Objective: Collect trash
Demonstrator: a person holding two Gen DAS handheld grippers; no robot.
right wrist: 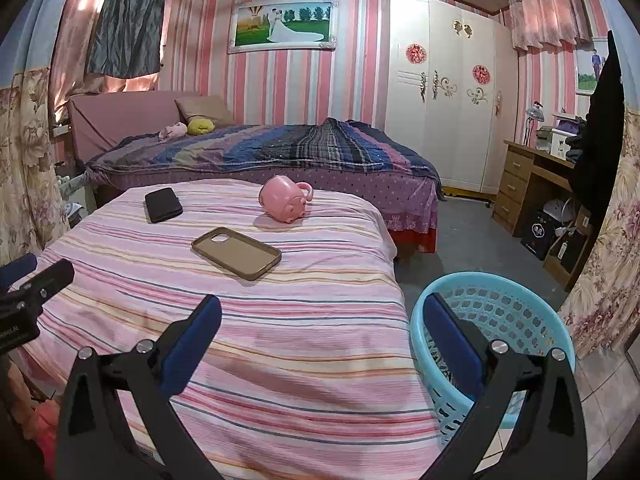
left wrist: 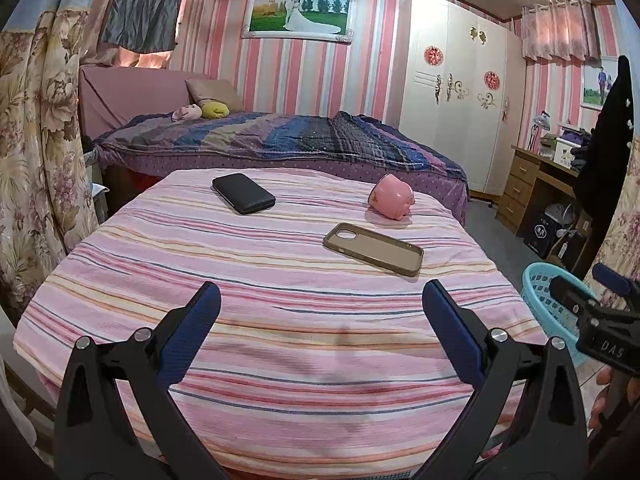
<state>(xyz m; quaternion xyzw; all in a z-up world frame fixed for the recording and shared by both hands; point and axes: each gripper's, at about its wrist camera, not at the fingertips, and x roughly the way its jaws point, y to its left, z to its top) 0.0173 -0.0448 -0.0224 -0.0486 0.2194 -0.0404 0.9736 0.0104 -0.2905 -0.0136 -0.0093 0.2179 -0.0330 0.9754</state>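
Basket: a light-blue perforated plastic basket (right wrist: pixel 516 320) stands on the floor just beside the right edge of the table; the left wrist view catches only a slice of it (left wrist: pixel 540 292) at that same edge.
Phone case: a tan, soft rectangular phone case with a camera cutout (right wrist: pixel 236 253) lies flat, hollow side up, mid-table, nearest to both grippers (left wrist: pixel 373 249).
Mug: a pink pig-shaped mug with a handle (right wrist: pixel 285 198) lies tipped on its side behind the phone case, apart from it (left wrist: pixel 391 197).
Wallet: a black rectangular zip wallet or case (right wrist: pixel 163 205) lies flat at the far left of the table, well apart from the mug (left wrist: pixel 243 193).
Table: a surface draped in a pink striped cloth (right wrist: pixel 280 360) carries all three items.
Right gripper: the black right gripper with blue pads (right wrist: pixel 322 316) hangs above the table's near right corner, fingers spread wide and holding nothing; its right finger (right wrist: pixel 452 344) overlaps the basket rim in the view.
Left gripper: the matching left gripper (left wrist: pixel 321 308) hangs over the near edge of the cloth, fingers likewise wide apart and empty.
Background: a bed with a purple and blue plaid quilt (right wrist: pixel 280 148) sits behind the table, a white wardrobe (right wrist: pixel 444 92) stands beside it, and a wooden desk (right wrist: pixel 532 188) is to the right.
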